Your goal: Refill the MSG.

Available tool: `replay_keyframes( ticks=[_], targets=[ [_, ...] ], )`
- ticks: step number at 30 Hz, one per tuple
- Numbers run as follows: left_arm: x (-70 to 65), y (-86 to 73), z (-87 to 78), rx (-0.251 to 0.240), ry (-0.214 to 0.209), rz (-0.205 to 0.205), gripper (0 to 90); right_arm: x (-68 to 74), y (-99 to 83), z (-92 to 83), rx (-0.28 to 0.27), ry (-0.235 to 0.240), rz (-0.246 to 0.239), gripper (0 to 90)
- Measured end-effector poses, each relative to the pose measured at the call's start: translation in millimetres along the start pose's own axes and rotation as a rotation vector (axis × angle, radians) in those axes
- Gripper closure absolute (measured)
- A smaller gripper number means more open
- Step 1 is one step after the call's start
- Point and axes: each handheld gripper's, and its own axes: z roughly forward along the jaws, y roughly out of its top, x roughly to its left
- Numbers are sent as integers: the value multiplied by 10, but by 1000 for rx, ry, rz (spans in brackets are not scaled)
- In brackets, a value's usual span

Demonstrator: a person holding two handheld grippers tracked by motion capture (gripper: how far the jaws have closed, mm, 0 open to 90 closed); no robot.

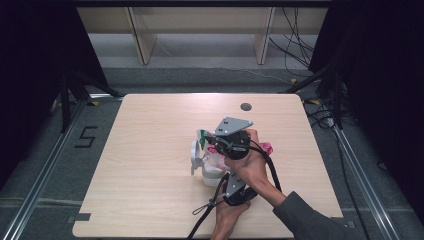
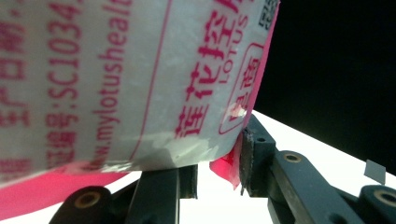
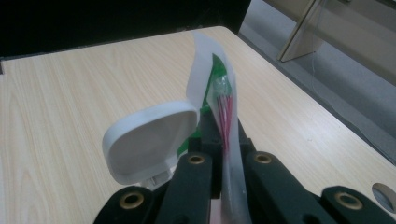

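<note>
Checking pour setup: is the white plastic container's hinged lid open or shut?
Open. The white hinged lid stands flipped up beside the right gripper, which pinches a printed plastic pouch.

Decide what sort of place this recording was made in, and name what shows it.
Probably a lab or recording room: a lone table ringed by black curtains, with loose cables and a taped floor number.

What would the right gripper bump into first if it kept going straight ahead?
Probably just bare table. The right gripper is shut on a bag; the white lid sits beside its line, though depth is unclear.
</note>
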Motion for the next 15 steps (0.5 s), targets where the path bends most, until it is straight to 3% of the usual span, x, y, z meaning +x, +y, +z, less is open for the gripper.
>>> replay_keyframes(
  ticks=[3, 6, 8, 11, 12, 13, 14, 15],
  targets=[
    [-2, 2, -4, -3, -1, 2, 711, 2, 2, 7, -3, -4, -17, 900],
    [8, -3, -1, 6, -1, 6, 711, 9, 0, 6, -1, -1, -1, 900],
    [9, -3, -2, 3, 0, 5, 710, 16, -4, 23, 17, 6, -21, 900],
    [12, 5, -8, 2, -2, 4, 711, 13, 12, 17, -1, 0, -8, 900],
    [103, 21, -71, 105, 32, 117, 711, 18, 8, 26, 6, 3, -15, 900],
    [109, 17, -81, 113, 42, 116, 711, 32, 2, 45, 16, -2, -26, 900],
    [117, 22, -69, 117, -4, 131, 711, 47, -1, 54, 25, -2, -24, 900],
    [111, 23, -82, 111, 24, 127, 711, 60, 2, 54, 27, -5, -18, 900]
  ],
)
